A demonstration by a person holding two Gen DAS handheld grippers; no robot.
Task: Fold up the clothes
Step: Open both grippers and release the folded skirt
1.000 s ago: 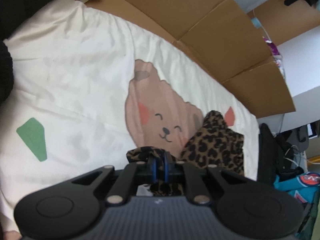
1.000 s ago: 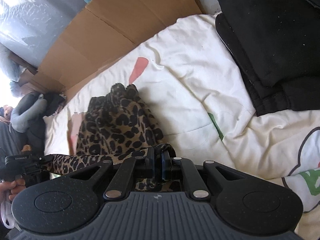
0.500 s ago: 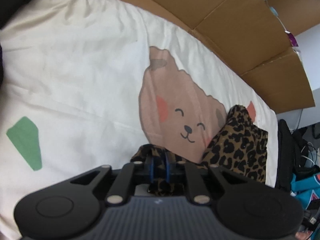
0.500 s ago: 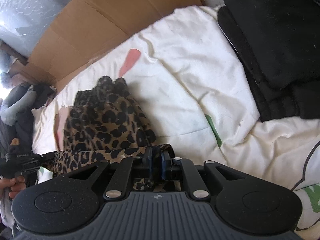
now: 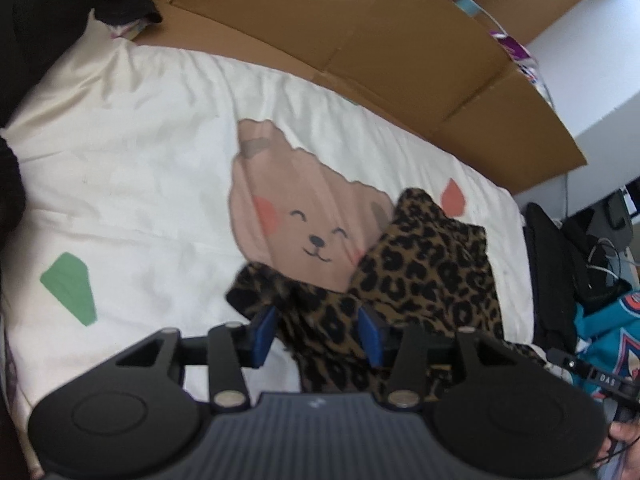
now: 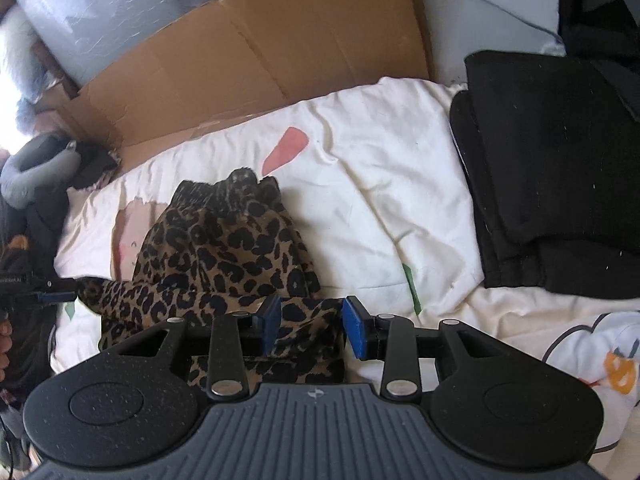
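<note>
1. The left gripper (image 5: 318,330) has its jaws spread, the leopard-print garment (image 5: 424,276) lying loose between them.
2. The right gripper (image 6: 311,324) is likewise spread over the garment's edge.
3. The garment lies bunched on the white bedsheet (image 6: 372,200) just ahead.

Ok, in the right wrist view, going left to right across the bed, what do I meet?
Leopard-print garment → salmon patch on the duvet → green patch → folded black clothes.
</note>
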